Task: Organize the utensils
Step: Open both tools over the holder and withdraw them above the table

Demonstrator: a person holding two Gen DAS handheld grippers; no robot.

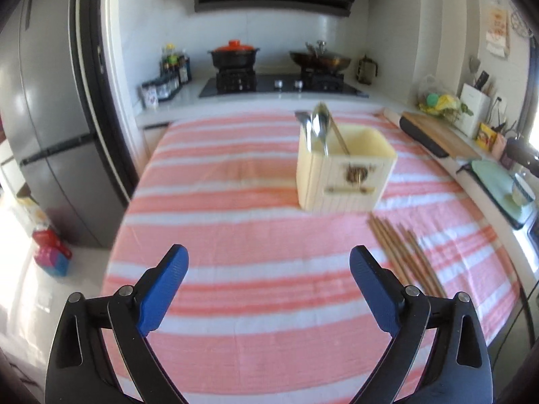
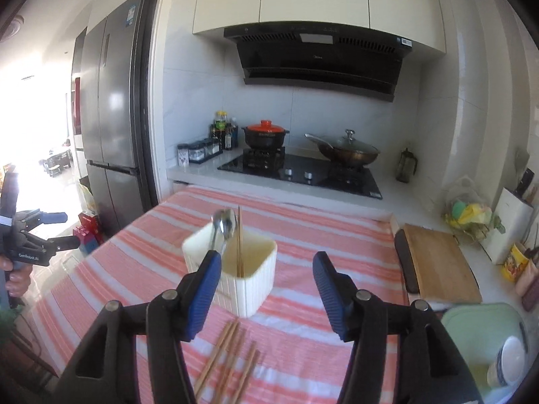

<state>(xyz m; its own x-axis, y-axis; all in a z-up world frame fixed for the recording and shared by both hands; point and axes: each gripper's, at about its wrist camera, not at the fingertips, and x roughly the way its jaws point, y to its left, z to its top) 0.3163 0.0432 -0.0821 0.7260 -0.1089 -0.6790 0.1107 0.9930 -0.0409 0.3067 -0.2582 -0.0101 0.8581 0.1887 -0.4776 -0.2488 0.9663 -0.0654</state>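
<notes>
A: Left wrist view first — what's hard to read?

B: All a bit soft. The left gripper point(image 1: 268, 289) has its blue ribbed fingers spread wide with nothing between them, above the pink-and-white striped cloth point(image 1: 235, 235). The cream utensil holder point(image 1: 343, 171) stands upright on the cloth, ribbed plastic walls, boxy; the motif on its front is too blurred to identify. Metal spoons point(image 1: 318, 128) stick out of it, bowls up, with one thin stick leaning beside them. Loose wooden chopsticks point(image 1: 404, 256) lie on the cloth near the holder, partly cut off behind the right-hand finger.

A: Right wrist view?

B: The right gripper point(image 2: 267, 289) is also spread apart, holding nothing. The holder point(image 2: 249, 279) sits between its fingers in the frame, left side hidden by the left finger. Spoons point(image 2: 224, 225) and a pair of chopsticks point(image 2: 240, 239) stand inside. More chopsticks point(image 2: 229, 357) lie flat just in front of the holder, lower ends cut off by the gripper body. The left gripper point(image 2: 69, 229) shows at the far left edge, fingers apart, off the table's side — the hand under it is half out of frame.
</notes>
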